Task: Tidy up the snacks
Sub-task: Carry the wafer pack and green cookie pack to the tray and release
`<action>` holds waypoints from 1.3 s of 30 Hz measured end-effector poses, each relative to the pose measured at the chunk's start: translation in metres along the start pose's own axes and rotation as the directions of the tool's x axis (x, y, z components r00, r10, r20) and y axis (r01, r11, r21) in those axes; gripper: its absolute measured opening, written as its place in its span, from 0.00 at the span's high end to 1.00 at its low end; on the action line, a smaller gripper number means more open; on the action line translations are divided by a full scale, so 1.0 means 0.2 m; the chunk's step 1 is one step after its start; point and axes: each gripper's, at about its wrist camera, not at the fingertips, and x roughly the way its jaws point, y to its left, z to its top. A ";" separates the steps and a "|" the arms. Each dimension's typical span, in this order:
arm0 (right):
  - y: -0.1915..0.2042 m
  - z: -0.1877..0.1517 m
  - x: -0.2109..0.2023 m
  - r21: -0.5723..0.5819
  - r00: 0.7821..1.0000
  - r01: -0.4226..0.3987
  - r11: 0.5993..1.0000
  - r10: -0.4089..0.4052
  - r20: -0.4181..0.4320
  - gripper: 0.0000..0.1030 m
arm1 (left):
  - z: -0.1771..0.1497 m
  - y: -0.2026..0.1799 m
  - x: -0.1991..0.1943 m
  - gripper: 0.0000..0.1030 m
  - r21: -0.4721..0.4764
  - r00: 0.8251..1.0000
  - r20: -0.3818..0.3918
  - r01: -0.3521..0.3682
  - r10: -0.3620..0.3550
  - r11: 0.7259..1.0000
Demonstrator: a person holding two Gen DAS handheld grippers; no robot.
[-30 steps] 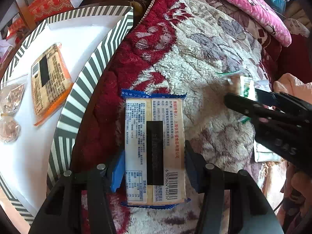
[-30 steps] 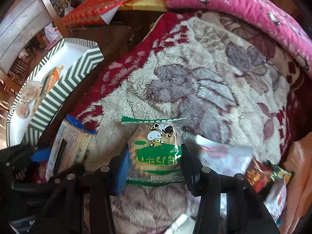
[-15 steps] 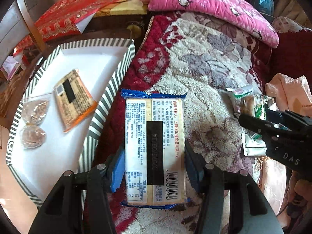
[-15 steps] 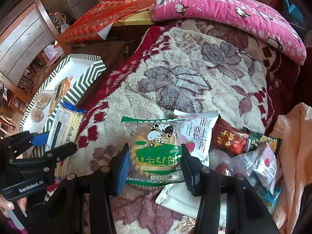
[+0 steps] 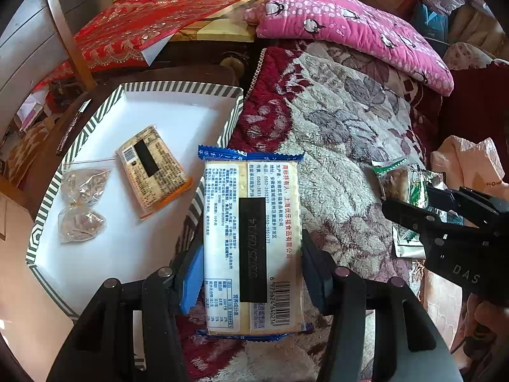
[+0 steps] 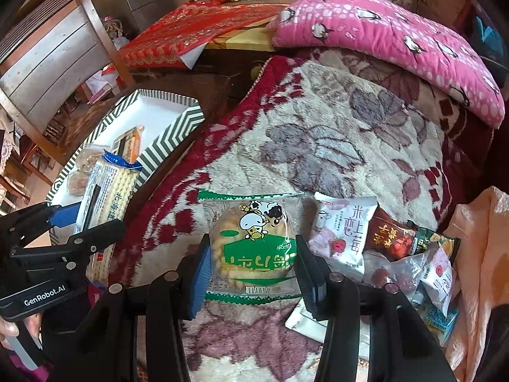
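My left gripper (image 5: 253,273) is shut on a blue-edged cracker pack (image 5: 251,238), held in the air over the blanket beside the striped tray (image 5: 229,121). My right gripper (image 6: 253,273) is shut on a green-and-white cookie pack (image 6: 254,245), held above the blanket left of the snack pile (image 6: 381,245). The tray holds an orange-edged cracker pack (image 5: 151,170) and two clear bags of nuts (image 5: 81,203). Each gripper shows in the other's view: the right gripper (image 5: 413,203) and the left gripper (image 6: 86,226).
A floral red-and-cream blanket (image 5: 343,133) covers the bed. A pink penguin pillow (image 5: 350,28) lies at the back. A red cloth (image 5: 143,28) covers a table behind the tray. A peach cloth (image 6: 483,254) lies at the right edge.
Both grippers have risen and pulled back with their packs, so more of the tray, the snack pile and the room shows. Both grips are unchanged.
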 end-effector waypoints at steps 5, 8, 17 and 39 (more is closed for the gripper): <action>0.06 0.01 -0.02 -0.020 1.000 -0.003 1.000 0.003 0.007 0.49 | 0.01 0.04 -0.03 0.48 -0.018 1.000 0.016 -0.001 0.002 1.000; 0.09 0.02 -0.02 -0.030 1.000 -0.007 1.000 0.007 0.009 0.49 | 0.02 0.08 -0.06 0.48 -0.033 1.000 0.027 -0.005 0.006 0.999; 0.21 0.06 -0.01 -0.073 1.000 -0.028 0.997 0.028 0.003 0.49 | 0.04 0.24 -0.12 0.48 -0.083 0.998 0.051 -0.032 0.037 0.996; 0.59 0.21 0.06 -0.230 0.997 -0.074 0.970 0.070 -0.025 0.49 | -0.04 0.67 -0.16 0.48 -0.233 0.993 0.034 -0.102 0.112 0.967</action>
